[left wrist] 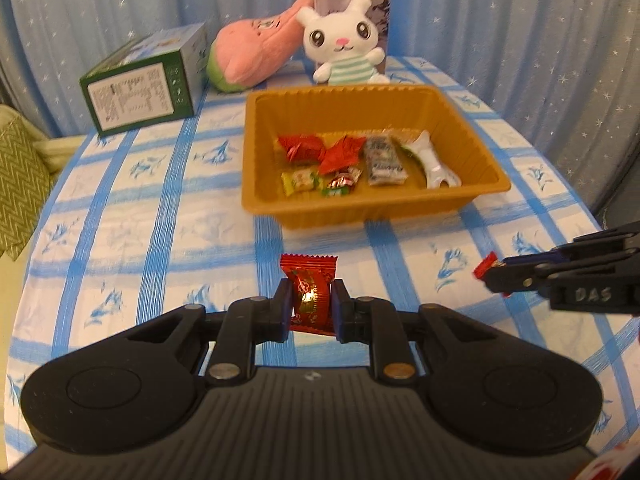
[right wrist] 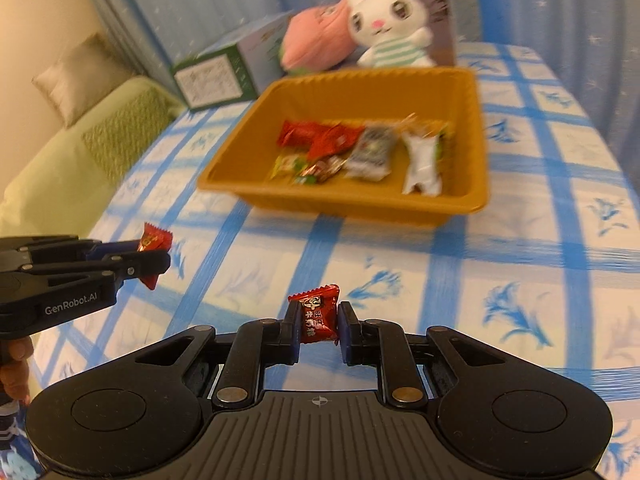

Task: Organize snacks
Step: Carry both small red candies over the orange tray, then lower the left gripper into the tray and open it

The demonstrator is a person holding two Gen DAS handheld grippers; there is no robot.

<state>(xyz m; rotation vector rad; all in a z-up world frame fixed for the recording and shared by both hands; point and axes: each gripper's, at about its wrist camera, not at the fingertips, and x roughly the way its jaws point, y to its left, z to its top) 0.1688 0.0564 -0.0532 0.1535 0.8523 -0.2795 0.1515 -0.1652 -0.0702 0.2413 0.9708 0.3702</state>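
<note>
red candy w/ gold print [left wrist: 310, 295] sits pinched between the left gripper [left wrist: 310, 307] pads, held up off the counter [left wrist: 160, 220], wrapper upright w/ its crimped top edge poking above the fingertips. 2nd red candy w/ white print [right wrist: 318, 314] is clamped the same way in the right gripper [right wrist: 319, 330], tilted a bit, top corner leaning right. both grippers clenched on their candy, both angled down toward the checked blue-white cloth, short of the tray.

from the left wrist view the right gripper comes in from the right edge, roughly level, red wrapper showing at its tip. from the right wrist view the left gripper comes in from the left edge, a bit of the person's hand [right wrist: 16, 364] under it.

ahead of both: orange tray [left wrist: 264, 152] on the counter, already holding several wrapped snacks [left wrist: 344, 164]: red, yellow, grey, white. behind the tray: white bunny plush [left wrist: 344, 40], pink plush [left wrist: 256, 52], green box [left wrist: 144, 84], blue starry curtain [left wrist: 500, 20].
</note>
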